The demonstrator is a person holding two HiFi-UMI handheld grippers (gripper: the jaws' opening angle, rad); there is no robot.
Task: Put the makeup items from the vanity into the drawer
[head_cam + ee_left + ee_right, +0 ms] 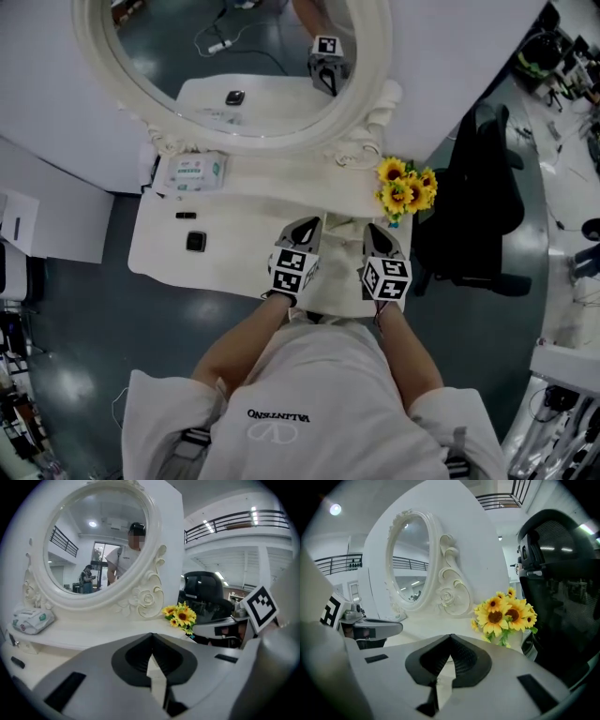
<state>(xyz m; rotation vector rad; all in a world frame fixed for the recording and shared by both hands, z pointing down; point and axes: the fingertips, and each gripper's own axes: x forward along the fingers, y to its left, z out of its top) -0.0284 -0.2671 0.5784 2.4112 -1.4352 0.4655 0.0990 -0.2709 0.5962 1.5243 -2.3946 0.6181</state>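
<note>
On the white vanity top (239, 211), far left, lie a square black compact (195, 242) and a small black stick-shaped item (186, 215). My left gripper (309, 225) and right gripper (374, 231) hover side by side over the vanity's front middle, well to the right of those items. In the left gripper view the left gripper (151, 635) has its tips together with nothing between them. The right gripper (450, 637) looks the same in its own view, shut and empty. No drawer shows in any view.
A packet of wipes (192, 173) lies at the back left under the oval mirror (234, 56). A bunch of sunflowers (405, 186) stands at the right end of the vanity. A black office chair (483, 202) sits just right of the vanity.
</note>
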